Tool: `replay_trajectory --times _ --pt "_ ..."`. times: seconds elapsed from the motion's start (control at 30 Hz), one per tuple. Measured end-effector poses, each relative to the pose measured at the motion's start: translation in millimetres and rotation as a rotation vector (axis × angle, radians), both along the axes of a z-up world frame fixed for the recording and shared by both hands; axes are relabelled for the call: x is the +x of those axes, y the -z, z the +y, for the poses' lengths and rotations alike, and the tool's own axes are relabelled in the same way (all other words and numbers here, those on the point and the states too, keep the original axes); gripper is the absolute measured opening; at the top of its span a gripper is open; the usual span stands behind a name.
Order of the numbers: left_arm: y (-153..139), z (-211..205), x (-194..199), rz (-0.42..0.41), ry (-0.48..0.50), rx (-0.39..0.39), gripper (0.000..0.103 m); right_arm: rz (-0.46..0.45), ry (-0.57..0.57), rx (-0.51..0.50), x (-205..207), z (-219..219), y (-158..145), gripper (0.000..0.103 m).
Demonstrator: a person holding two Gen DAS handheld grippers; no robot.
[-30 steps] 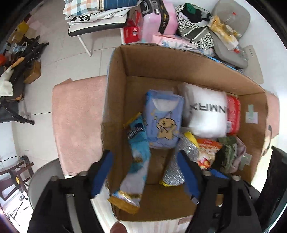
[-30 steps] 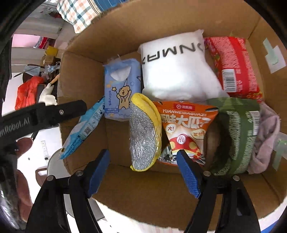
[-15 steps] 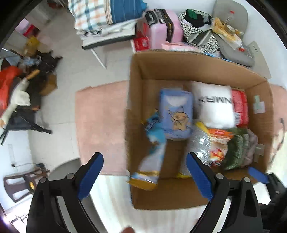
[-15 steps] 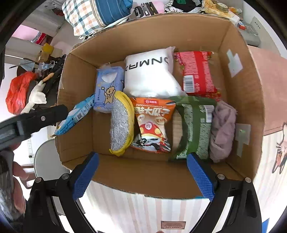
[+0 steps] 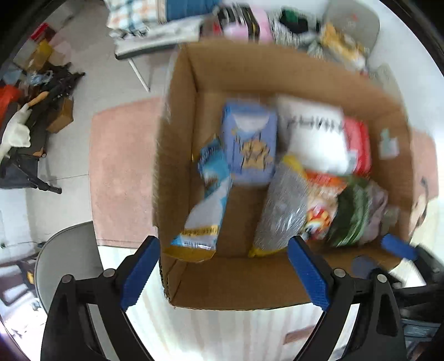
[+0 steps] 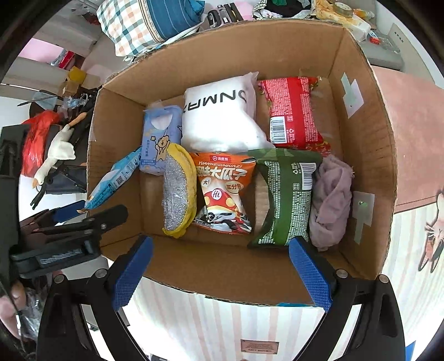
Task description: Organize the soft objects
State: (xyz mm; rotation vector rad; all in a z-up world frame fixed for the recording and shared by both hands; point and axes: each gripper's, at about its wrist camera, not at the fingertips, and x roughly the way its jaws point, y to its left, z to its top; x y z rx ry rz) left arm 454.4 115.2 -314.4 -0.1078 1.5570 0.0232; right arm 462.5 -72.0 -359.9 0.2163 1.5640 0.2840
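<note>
A cardboard box (image 6: 363, 144) (image 5: 177, 155) holds several soft packs: a white pillow pack (image 6: 222, 113), a blue tissue pack (image 6: 159, 138), a red pack (image 6: 294, 111), an orange snack bag (image 6: 224, 191), a green pack (image 6: 285, 197), a yellow-edged scrubber (image 6: 177, 191) and a lilac cloth (image 6: 330, 200). A light blue pouch (image 6: 113, 180) (image 5: 208, 200) leans over the box's left wall. My left gripper (image 5: 224, 275) is open and empty above the box's near edge; it also shows in the right wrist view (image 6: 72, 222). My right gripper (image 6: 222, 275) is open and empty at the near wall.
The box stands on a pink rug (image 5: 122, 172) over a striped cloth (image 6: 222, 319). Folded bedding (image 6: 149, 22), bags and clutter lie behind the box. A toy goose (image 6: 55, 155) and a red bag (image 6: 33, 144) lie to the left. A grey chair (image 5: 66, 255) stands at the near left.
Both grippers have opened wide and drawn back up from the box. The light blue pouch was let go and now leans on the left wall.
</note>
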Motion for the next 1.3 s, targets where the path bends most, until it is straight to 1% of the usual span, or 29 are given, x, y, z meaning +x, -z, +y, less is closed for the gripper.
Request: replay_trajectory --times 0.03,0.1,0.13,0.17,0.23,0.27,0.3,0.33,0.4,0.47,0.5,0.63,0.7,0.77,0.8,0.83,0.87,0.9,0.93,0.97,1.1,1.13,1.17,1.2,1.3 --pt "-7.5 1.0 1.8 -0.023 -0.005 0.014 0.094 0.001 -0.002 0.004 0.2 -0.6 -0.9 0.100" --pt "-13.1 -1.6 9.2 -0.043 0.015 0.056 0.094 0.003 -0.006 0.009 0.1 -1.2 -2.1 0.100" --pt "-14.3 -2.6 12.3 -0.055 0.035 0.075 0.091 0.004 -0.007 0.011 0.3 -1.1 -1.9 0.100" --pt "-13.6 -7.5 15.3 -0.058 0.066 0.107 0.081 0.006 -0.009 0.014 -0.2 -0.5 -1.9 0.100" --pt "-3.3 -15.7 19.5 -0.022 0.119 0.140 0.068 0.015 -0.014 0.019 0.2 1.8 -0.6 0.100" --pt "4.2 -18.6 21.7 0.008 0.131 0.141 0.060 0.015 -0.013 0.021 0.0 2.8 -1.2 0.100" --pt "8.0 -18.6 22.9 0.022 0.128 0.131 0.055 0.014 -0.015 0.024 0.0 3.8 -1.5 0.100" --pt "10.8 -16.8 22.6 0.034 0.118 0.122 0.053 0.014 -0.019 0.024 -0.4 4.7 -1.5 0.100" --pt "11.6 -12.4 19.6 0.020 0.069 0.097 0.053 0.015 -0.020 0.013 -1.0 5.6 -1.6 0.100" --pt "7.8 -10.5 12.1 -0.016 0.022 0.080 0.054 -0.002 -0.023 -0.024 -2.0 5.4 -4.4 0.100" --pt "6.1 -12.5 7.7 -0.031 0.010 0.085 0.054 -0.022 -0.027 -0.063 -3.2 4.8 -6.9 0.100" --pt "-11.0 -22.2 -11.8 -0.108 -0.015 0.106 0.054 -0.102 -0.050 -0.211 -8.9 2.8 -17.3 0.100" --pt "-20.4 -28.2 -21.5 -0.135 -0.024 0.103 0.054 -0.119 -0.045 -0.241 -10.8 -0.3 -22.0 0.100" --pt "-28.1 -32.2 -27.9 -0.159 -0.036 0.096 0.054 -0.139 -0.036 -0.270 -14.9 -4.2 -28.5 0.103" --pt "-31.9 -34.0 -31.2 -0.173 -0.039 0.092 0.055 -0.148 -0.032 -0.280 -17.2 -5.9 -31.8 0.103" --pt "-34.7 -35.0 -33.8 -0.184 -0.040 0.097 0.060 -0.162 -0.031 -0.291 -20.3 -7.8 -36.0 0.103" --pt "-38.4 -36.5 -37.1 -0.195 -0.040 0.109 0.069 -0.174 -0.030 -0.301 -23.0 -9.6 -39.4 0.103" --pt "-41.1 -38.3 -39.3 -0.206 -0.038 0.114 0.075 -0.182 -0.030 -0.312 -24.6 -13.0 -42.0 0.103" --pt "-43.4 -40.2 -41.6 -0.215 -0.033 0.117 0.084 -0.195 -0.029 -0.323 -28.9 -15.9 -46.8 0.103" --pt "-45.6 -41.4 -43.4 -0.223 -0.030 0.122 0.086 -0.202 -0.025 -0.326 -31.6 -17.4 -51.1 0.103" --pt "-52.2 -42.8 -55.9 -0.248 -0.044 0.101 0.087 -0.234 -0.007 -0.333 -43.3 -25.7 -66.7 0.103" --pt "-54.8 -42.4 -58.5 -0.255 -0.052 0.087 0.088 -0.243 -0.001 -0.338 -46.3 -28.4 -70.0 0.103" --pt "-57.0 -43.3 -60.6 -0.257 -0.056 0.087 0.099 -0.249 0.001 -0.341 -49.2 -30.4 -73.8 0.103" --pt "-60.2 -44.6 -62.6 -0.261 -0.053 0.094 0.101 -0.253 0.002 -0.342 -51.5 -32.3 -75.3 0.103" --pt "-77.6 -48.1 -70.9 -0.312 -0.051 0.124 0.101 -0.266 0.004 -0.341 -58.3 -37.8 -84.2 0.103"
